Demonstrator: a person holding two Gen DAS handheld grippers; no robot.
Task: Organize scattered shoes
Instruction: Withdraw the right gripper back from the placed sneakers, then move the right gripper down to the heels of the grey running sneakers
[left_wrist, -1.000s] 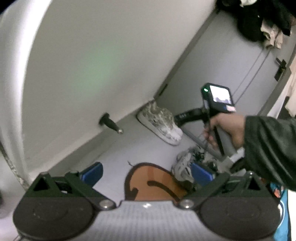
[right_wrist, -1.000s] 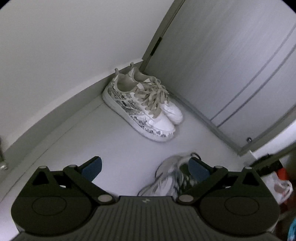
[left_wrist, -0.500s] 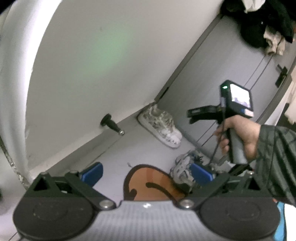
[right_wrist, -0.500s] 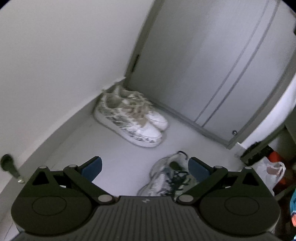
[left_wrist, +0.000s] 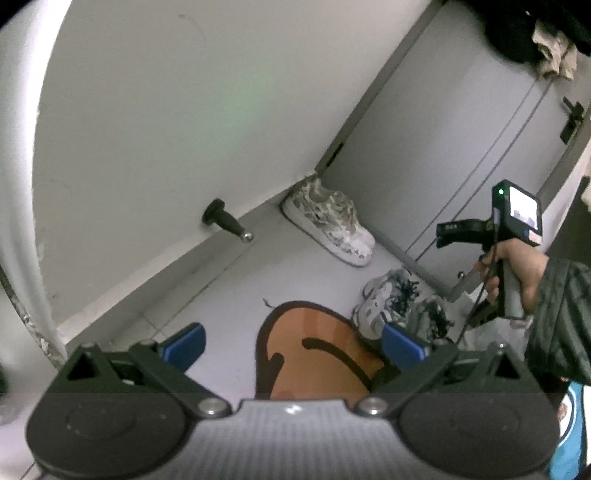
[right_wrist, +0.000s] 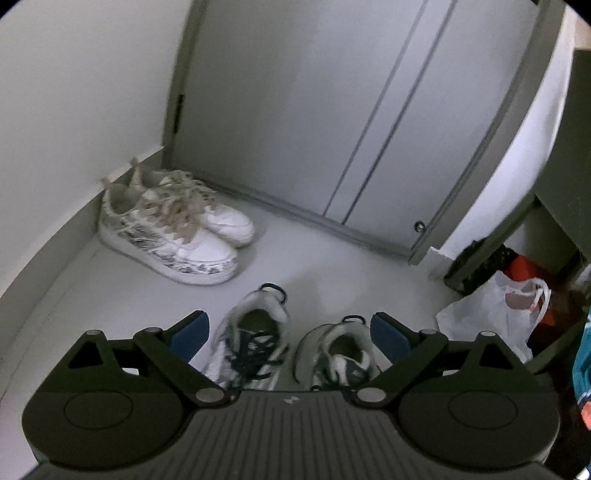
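While both tongs (left_wrist: 293, 343) gape empty, right tongs (right_wrist: 288, 334), narrowing slightly, now frame grey sneakers (right_wrist: 291, 343).

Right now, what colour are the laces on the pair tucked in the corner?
Beige, on the white patterned sneakers; the right wrist view shows them best.

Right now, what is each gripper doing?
Left gripper: open, empty.
Right gripper: open, jaws just narrowed slightly, nothing gripped.
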